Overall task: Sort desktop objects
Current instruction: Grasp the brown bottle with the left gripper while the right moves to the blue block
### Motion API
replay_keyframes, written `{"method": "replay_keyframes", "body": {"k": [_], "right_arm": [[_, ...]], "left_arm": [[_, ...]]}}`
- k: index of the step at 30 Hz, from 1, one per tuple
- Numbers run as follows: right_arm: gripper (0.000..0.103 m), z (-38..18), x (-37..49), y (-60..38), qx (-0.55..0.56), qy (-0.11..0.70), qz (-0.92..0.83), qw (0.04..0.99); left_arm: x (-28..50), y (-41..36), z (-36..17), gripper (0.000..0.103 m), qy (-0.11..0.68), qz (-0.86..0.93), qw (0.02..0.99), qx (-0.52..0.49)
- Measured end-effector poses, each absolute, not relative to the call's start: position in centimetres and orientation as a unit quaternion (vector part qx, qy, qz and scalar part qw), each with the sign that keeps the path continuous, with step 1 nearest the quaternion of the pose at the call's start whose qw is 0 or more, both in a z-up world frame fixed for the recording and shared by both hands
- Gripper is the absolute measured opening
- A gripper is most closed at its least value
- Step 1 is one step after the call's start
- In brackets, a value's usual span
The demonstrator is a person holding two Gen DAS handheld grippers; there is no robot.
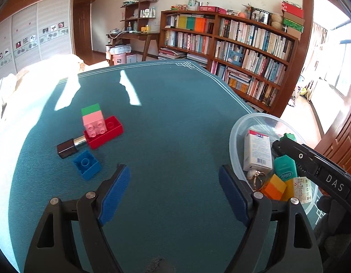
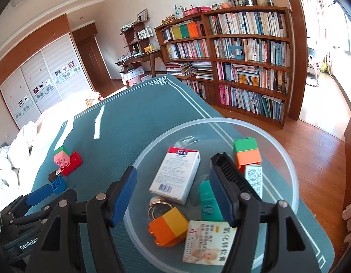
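Gaping wide, left jaws empty; blue brick point(image 1: 86, 164) just left, apart.

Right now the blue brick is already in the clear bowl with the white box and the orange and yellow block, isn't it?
Not quite: the blue brick is not in the clear bowl; it lies on the teal tablecloth beside the dark lipstick, as the left wrist view shows. The white box and the orange and yellow block are indeed in the bowl.
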State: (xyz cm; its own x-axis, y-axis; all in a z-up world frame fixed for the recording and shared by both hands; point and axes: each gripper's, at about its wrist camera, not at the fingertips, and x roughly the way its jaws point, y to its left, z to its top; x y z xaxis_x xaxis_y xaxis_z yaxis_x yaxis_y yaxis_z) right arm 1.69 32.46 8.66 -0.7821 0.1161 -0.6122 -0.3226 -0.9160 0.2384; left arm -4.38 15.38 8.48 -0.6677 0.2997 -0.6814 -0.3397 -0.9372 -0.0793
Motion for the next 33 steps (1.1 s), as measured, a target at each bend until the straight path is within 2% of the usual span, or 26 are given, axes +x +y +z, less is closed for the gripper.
{"method": "replay_keyframes", "body": {"k": [20, 33], "right_arm": [[0.071, 7.3, -0.8, 22.8, -0.35, 0.114, 0.929, 0.027], [0.071, 5.7, -2.8, 19.1, -0.382, 0.094, 0.92, -0.008]], "left_arm": [[-6.1, 1.1, 5.7, 0.083, -0.034, 0.918, 0.026, -0.395], [-7.6, -0.2, 4.4, 0.083, -0.049, 0.904, 0.046, -0.423]]}}
